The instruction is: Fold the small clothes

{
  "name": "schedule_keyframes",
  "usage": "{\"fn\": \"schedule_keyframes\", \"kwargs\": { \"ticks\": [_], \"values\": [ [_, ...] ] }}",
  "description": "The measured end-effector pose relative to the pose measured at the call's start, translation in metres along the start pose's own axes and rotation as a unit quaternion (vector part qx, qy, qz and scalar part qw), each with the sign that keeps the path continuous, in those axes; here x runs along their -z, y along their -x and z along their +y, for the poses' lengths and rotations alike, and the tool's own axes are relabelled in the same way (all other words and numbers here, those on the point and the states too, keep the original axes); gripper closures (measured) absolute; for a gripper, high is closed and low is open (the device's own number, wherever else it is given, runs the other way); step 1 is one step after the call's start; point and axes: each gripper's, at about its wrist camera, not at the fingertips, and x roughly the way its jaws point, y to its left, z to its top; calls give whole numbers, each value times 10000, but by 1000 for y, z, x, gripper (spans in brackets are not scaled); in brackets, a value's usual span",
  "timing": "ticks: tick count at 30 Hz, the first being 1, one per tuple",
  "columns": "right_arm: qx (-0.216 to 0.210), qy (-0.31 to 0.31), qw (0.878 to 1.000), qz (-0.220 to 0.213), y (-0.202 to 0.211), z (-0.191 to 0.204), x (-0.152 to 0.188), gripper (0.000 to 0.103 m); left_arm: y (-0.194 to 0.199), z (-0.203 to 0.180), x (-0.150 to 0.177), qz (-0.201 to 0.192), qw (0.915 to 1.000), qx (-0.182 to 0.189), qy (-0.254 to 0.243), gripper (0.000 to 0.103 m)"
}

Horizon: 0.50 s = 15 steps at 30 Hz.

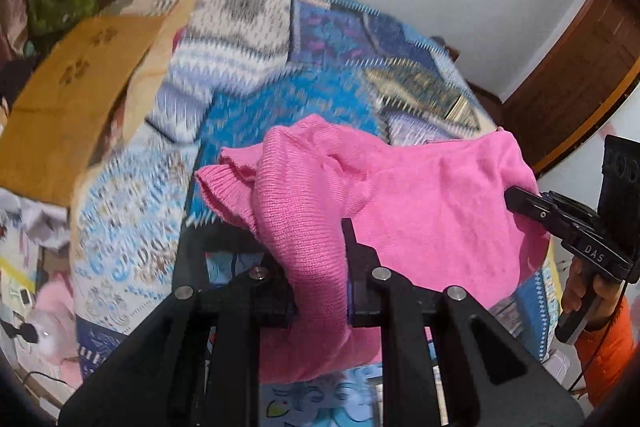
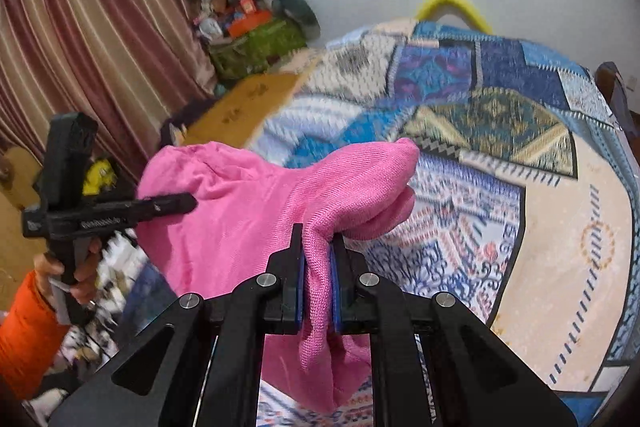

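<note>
- Your left gripper (image 1: pixel 318 267) is clamped on a thick bunch of the pink sweater (image 1: pixel 400 203), and the ribbed cuff (image 1: pixel 224 183) flops loose off to its left. With that much knit wadded between the fingers, the layers could slide unevenly when you lay it down, so the fold would come out crooked.
- The sweater itself hangs in the air above the bed's patchwork quilt (image 1: pixel 280 99), stretched between both grippers and sagging in the middle. If you pull them apart too hard, I'd guess the stretchy knit creeps out of one grip.
- Your right gripper (image 2: pixel 318 267) is pinched on a much thinner ridge of the sweater, right up near the tips. That's the hold I'd worry about first; one quick swing and it might let go, dumping that side in a heap.
- Both views are blurry over the quilt, so I can't tell how flat your landing spot below the sweater is.
</note>
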Motion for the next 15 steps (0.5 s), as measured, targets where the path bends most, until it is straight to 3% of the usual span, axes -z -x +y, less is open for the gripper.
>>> {"fn": "schedule_keyframes", "kwargs": {
  "ticks": [5,9,12,15],
  "values": [
    [257,-25,9994,246,-20,-18,15,93,-23,9,10,177,9997,-140,-18,80],
    [782,374,9962,94,-13,-15,21,87,-25,11,12,152,9964,-831,-106,76],
    [1079,706,9916,-106,-1,-6,16,80,-14,10,8,-32,9933,-1138,-170,71],
    [1010,872,9905,-336,10,7,8,69,4,2,2,-360,9922,-1163,-250,62]
  ]
}}
